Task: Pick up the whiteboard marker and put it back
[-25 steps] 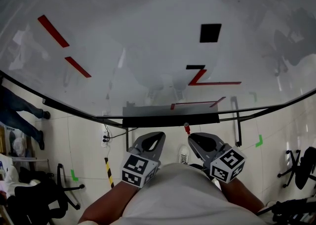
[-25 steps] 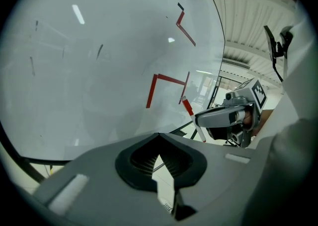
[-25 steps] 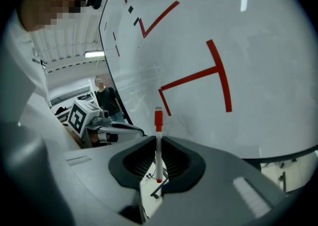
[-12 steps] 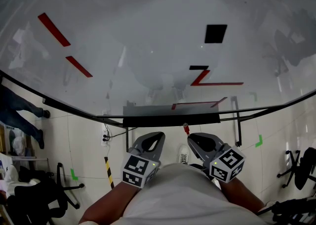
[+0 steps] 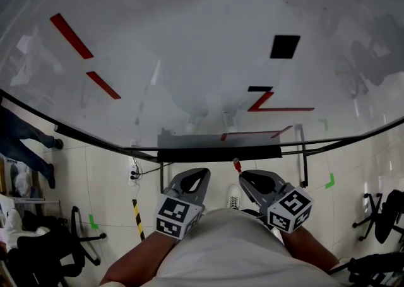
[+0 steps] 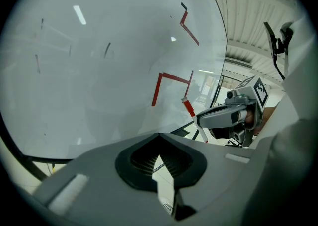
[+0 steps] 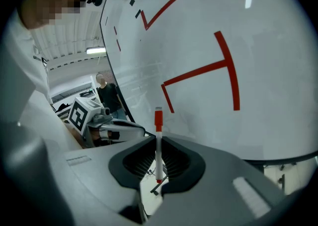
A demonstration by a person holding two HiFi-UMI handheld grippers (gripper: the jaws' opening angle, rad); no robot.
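Observation:
A whiteboard marker (image 7: pixel 158 150) with a white barrel and red cap stands upright between the jaws of my right gripper (image 7: pixel 158 143), which is shut on it. In the head view the marker's red cap (image 5: pixel 237 165) pokes out just below the black tray ledge (image 5: pixel 218 152) of the whiteboard (image 5: pixel 189 58). My left gripper (image 5: pixel 199 173) hovers beside the right gripper (image 5: pixel 246 176), its jaws shut with nothing between them. The left gripper view shows the marker (image 6: pixel 195 120) held in the right gripper (image 6: pixel 211 118), ahead of the left gripper (image 6: pixel 159 139).
The whiteboard carries red strokes (image 5: pixel 271 104) and black squares (image 5: pixel 285 46). Below it the floor holds office chairs (image 5: pixel 69 241), cables (image 5: pixel 136 172), green tape marks (image 5: pixel 330 181) and a yellow-black striped strip (image 5: pixel 138 218). A person's legs (image 5: pixel 22 140) stand at the left.
The head view has shifted a little, so the board's marks sit slightly further right in the picture. Both grippers and the marker stay almost where they were.

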